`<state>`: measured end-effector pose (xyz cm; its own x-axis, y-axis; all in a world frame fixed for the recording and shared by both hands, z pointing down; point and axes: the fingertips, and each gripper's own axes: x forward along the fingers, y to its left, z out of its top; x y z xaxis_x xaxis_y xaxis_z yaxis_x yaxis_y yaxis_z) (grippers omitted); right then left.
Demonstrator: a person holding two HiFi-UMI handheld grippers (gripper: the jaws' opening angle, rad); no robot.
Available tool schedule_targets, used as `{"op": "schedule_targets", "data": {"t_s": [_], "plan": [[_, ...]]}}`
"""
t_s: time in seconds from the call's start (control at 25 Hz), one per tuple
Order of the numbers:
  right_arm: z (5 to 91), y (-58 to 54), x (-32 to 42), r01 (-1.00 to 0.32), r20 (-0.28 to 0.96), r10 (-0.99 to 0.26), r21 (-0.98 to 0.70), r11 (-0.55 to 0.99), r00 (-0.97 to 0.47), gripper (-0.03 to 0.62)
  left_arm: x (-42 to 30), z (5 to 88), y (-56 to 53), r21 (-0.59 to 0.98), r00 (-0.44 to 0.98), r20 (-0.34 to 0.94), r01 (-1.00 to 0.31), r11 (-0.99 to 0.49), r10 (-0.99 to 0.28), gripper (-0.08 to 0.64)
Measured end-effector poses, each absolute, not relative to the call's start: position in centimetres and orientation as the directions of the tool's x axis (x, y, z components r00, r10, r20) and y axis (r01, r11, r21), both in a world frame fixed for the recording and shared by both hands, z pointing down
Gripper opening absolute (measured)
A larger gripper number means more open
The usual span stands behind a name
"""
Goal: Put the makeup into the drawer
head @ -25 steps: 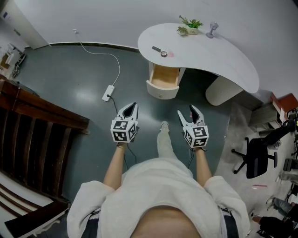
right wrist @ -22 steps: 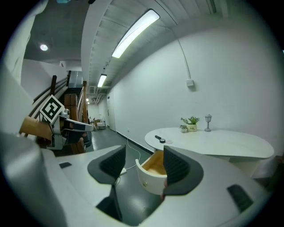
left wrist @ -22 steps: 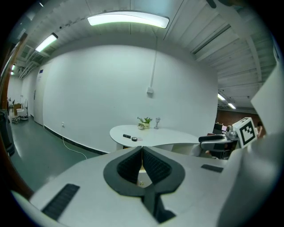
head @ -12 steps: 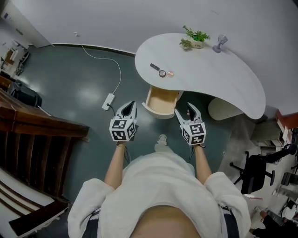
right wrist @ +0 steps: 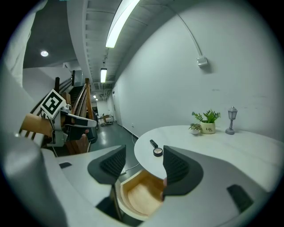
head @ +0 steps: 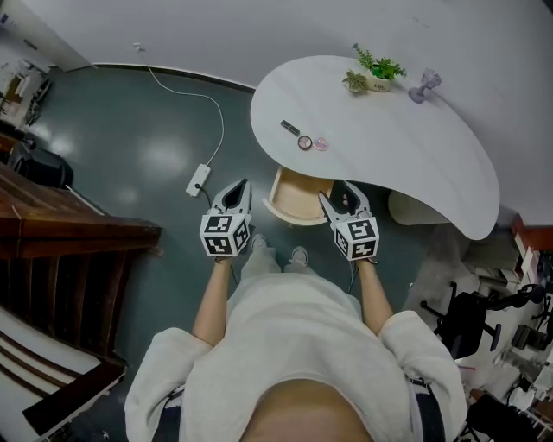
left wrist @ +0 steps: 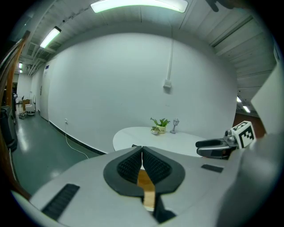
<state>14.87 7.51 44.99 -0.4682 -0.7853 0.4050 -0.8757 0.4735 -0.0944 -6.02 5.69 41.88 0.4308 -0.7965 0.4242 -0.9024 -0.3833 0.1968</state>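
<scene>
Office or lab-type workspace, not a home. Big open hall: bare white wall (head: pixel 216 34), glossy dark green floor (head: pixel 130 147), strip lights (left wrist: pixel 137 5) on an exposed ceiling, long corridor (right wrist: pixel 104 117) running off. Black office chair (head: pixel 472 312) and cluttered gear at right edge. Dark wooden staircase (head: pixel 60 259) at left. Power strip (head: pixel 198 179) lies on the floor. Curved white table (head: pixel 415 155) with a wooden drawer (head: pixel 298 197) and a potted plant (head: pixel 380 69).

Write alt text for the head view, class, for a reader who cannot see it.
From above, a person faces a curved white desk with an open wooden drawer, pointing a shut left gripper and an open right gripper toward it. Three makeup items lie on the desktop near the drawer; a plant stands at the far edge.
</scene>
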Motion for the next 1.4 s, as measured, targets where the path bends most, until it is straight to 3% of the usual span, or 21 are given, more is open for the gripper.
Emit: {"op": "schedule_targets", "data": {"t_s": [0.84,1.4], "plan": [[45.8,-4.1,8.9,-0.954,0.494,-0.824,-0.036,0.299,-0.277,0.245,-10.3,44.6,-9.6,0.265,0.629,0.449,-0.772,-0.577,-0.635,0.011],[49.3,-8.8,9.4,-0.884,0.554,-0.727,-0.036,0.467,-0.406,0.239,-9.8,45.9,-11.6,0.266,0.529,0.481,-0.848,-0.458,-0.699,0.012]]}}
